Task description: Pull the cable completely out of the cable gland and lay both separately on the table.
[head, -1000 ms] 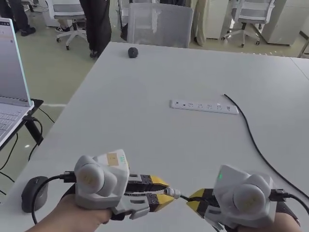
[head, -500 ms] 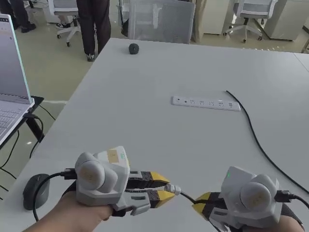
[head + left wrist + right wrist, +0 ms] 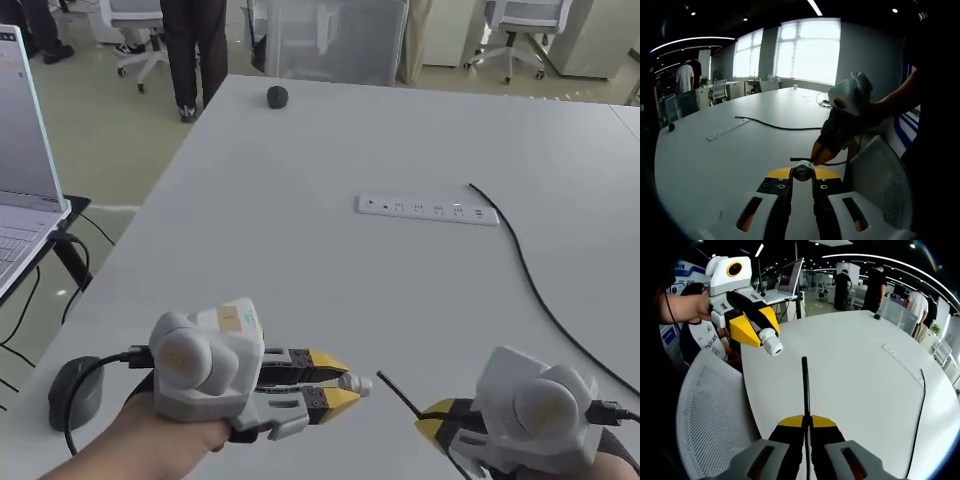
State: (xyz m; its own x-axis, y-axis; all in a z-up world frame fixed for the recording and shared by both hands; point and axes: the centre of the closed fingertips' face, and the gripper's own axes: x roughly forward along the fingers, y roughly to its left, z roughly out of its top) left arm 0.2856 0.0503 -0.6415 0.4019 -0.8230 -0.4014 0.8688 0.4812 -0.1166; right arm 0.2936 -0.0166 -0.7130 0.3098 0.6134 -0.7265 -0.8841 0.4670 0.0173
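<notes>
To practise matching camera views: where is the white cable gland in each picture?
Head view: cable gland low centre, in the left gripper's fingers.
Left gripper view: cable gland bottom centre, between the fingers.
Right gripper view: cable gland upper left, clear of the cable.
Shared landmark: white power strip.

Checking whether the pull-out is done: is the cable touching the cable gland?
Apart. The right gripper view shows the cable ending short of the cable gland, with an open gap between its tip and the gland's mouth.
</notes>
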